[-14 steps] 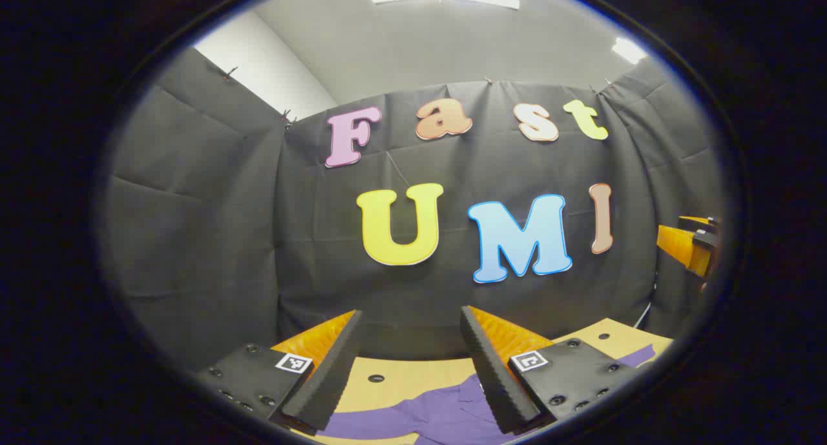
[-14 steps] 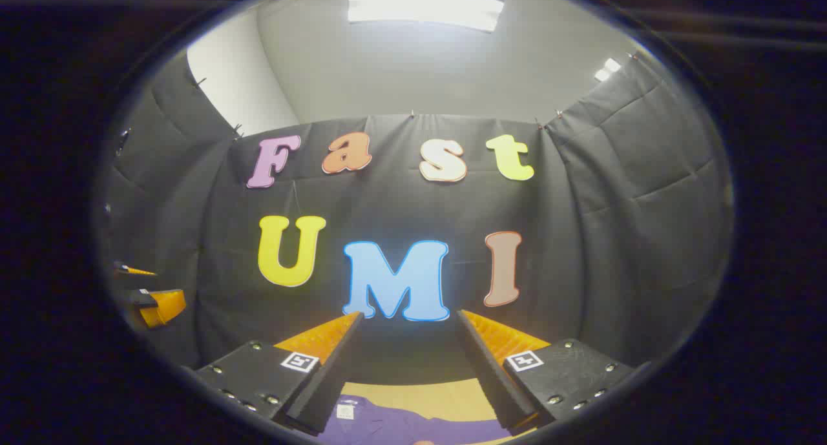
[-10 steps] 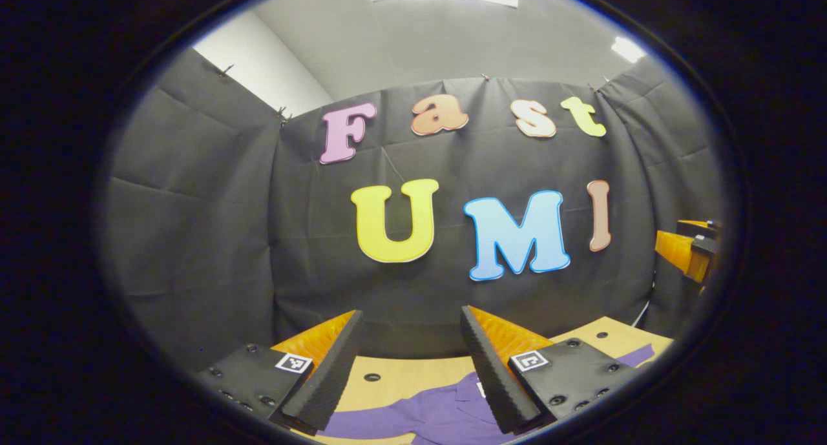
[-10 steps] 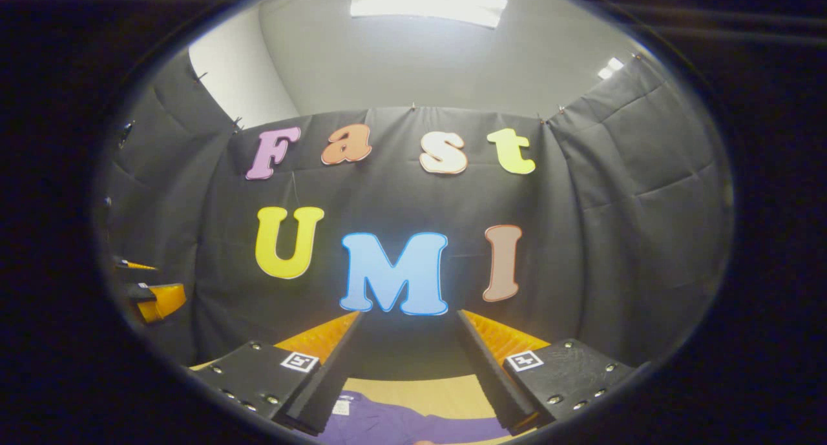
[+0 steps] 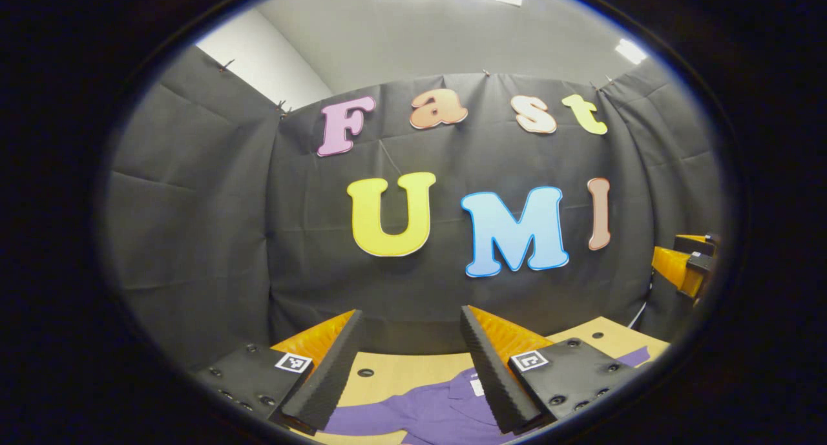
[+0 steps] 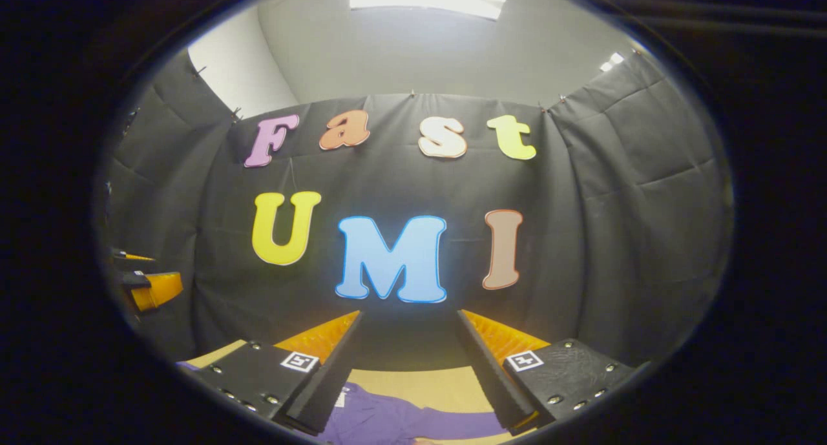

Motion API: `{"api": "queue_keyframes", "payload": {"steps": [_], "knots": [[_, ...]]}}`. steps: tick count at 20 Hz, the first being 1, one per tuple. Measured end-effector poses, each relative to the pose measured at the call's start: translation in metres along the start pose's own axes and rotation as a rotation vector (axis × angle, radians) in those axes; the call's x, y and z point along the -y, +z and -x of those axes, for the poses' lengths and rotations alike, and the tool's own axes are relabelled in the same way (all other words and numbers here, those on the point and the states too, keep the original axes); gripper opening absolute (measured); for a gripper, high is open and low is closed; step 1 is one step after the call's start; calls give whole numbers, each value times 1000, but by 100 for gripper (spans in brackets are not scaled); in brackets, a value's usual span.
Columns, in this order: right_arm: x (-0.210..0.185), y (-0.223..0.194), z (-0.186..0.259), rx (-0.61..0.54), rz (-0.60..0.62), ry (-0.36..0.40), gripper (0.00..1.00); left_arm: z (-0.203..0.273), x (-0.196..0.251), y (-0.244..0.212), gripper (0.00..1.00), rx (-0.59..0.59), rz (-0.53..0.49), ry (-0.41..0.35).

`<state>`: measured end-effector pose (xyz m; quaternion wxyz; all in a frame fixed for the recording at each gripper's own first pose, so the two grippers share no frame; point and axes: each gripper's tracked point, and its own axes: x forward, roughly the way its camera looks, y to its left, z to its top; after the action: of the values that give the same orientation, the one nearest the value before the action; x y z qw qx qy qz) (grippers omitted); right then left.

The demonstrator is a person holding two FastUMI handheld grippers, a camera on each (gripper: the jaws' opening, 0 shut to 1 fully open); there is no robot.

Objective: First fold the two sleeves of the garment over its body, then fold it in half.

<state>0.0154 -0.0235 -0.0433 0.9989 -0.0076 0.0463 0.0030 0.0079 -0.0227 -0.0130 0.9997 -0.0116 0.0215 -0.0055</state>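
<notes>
A purple garment (image 5: pixel 426 411) lies flat on the tan table (image 5: pixel 407 371), its collar with a white tag near the middle. My left gripper (image 5: pixel 409 367) hangs open above it with nothing between its fingers. In the right gripper view the same purple garment (image 6: pixel 394 420) shows low between the fingers, and my right gripper (image 6: pixel 408 366) is open and held above the table (image 6: pixel 446 388). The right gripper (image 5: pixel 686 268) shows at the far right edge of the left gripper view; the left gripper (image 6: pixel 147 287) shows at the far left of the right gripper view.
The black booth wall (image 5: pixel 452 290) rises just behind the table's far edge. Round holes (image 5: pixel 366 372) dot the tabletop near that edge. A sleeve tip (image 5: pixel 636 356) of the garment reaches toward the table's right side.
Both cameras have tipped slightly downward: the wall has slid up in each view and a little more of the garment and table shows. Both grippers stay open.
</notes>
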Motion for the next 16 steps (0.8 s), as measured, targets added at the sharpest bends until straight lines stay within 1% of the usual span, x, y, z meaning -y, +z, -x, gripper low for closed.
{"api": "queue_keyframes", "payload": {"steps": [4, 9, 10, 11, 12, 15, 16], "knots": [[26, -32, -10, -55, -9, -43, 90, -3, 4, -2, 94, -14, -2, -2], [75, -91, -24, -154, 16, -115, 90, -4, 7, -7, 94, -27, -7, 5], [85, -100, -27, -170, 24, -128, 92, -5, 7, -7, 94, -31, -9, 7], [94, -111, -30, -182, 30, -142, 89, -5, 7, -7, 94, -34, -11, 10], [101, -120, -33, -199, 37, -155, 90, -5, 7, -9, 94, -37, -11, 12], [126, -157, -39, -247, 47, -186, 90, -5, 7, -12, 94, -47, -11, 21], [135, -171, -41, -272, 46, -194, 90, -5, 7, -13, 95, -51, -12, 24]]}}
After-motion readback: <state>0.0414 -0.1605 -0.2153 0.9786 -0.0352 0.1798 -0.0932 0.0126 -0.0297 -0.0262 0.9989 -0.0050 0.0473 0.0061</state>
